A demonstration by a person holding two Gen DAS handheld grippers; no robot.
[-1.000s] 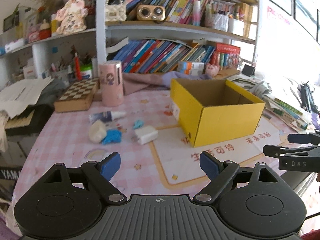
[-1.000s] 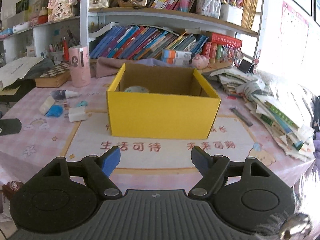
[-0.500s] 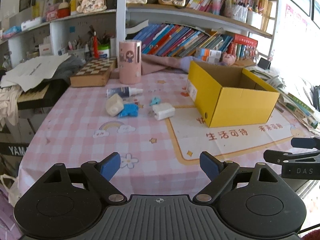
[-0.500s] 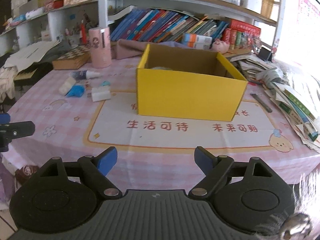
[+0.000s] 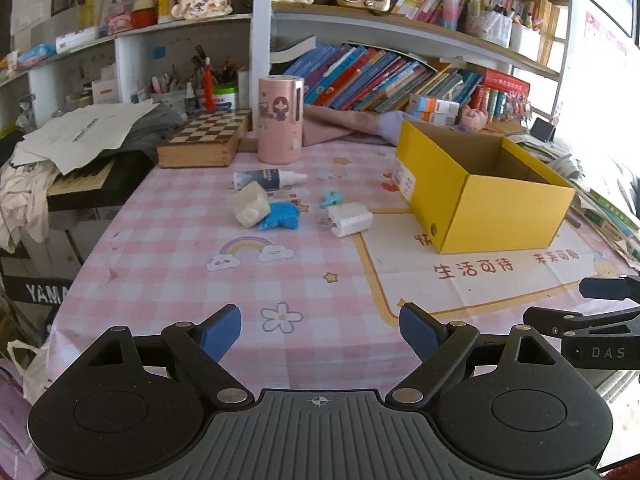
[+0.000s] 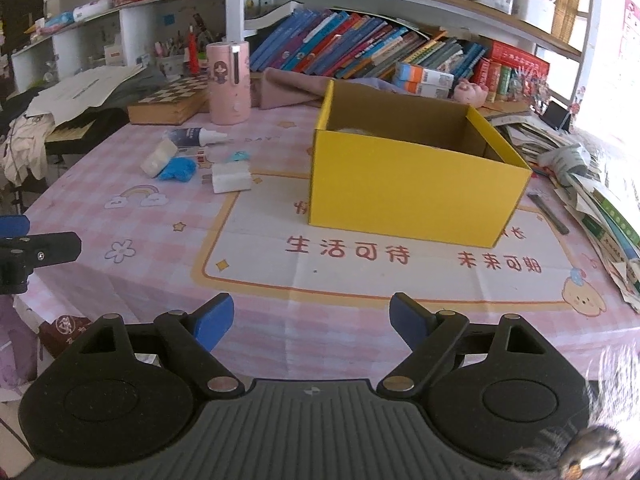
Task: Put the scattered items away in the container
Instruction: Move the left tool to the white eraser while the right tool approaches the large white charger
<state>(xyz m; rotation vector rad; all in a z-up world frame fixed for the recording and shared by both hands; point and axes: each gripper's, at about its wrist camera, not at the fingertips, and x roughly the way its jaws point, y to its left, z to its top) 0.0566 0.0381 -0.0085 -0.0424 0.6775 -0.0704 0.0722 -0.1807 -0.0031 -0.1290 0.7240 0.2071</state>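
An open yellow cardboard box (image 5: 492, 196) (image 6: 404, 184) stands on the pink checked tablecloth; something pale lies inside at its back. Left of it lie a white charger plug (image 5: 349, 221) (image 6: 231, 176), a small light-blue piece (image 5: 331, 199), a crumpled blue item (image 5: 282, 216) (image 6: 178, 169), a cream block (image 5: 249, 204) (image 6: 158, 158) and a small white-tipped bottle (image 5: 269, 179) (image 6: 194, 136). My left gripper (image 5: 320, 330) is open and empty near the table's front edge. My right gripper (image 6: 311, 318) is open and empty, in front of the box.
A pink cylinder (image 5: 280, 120) and a chessboard box (image 5: 208, 140) stand behind the items. Bookshelves line the back. Piles of books and papers (image 6: 592, 192) crowd the right edge. A keyboard under papers (image 5: 80, 168) sits at left.
Both grippers have pulled back from the table and risen, so the box and items look farther away. Both jaws stayed open.
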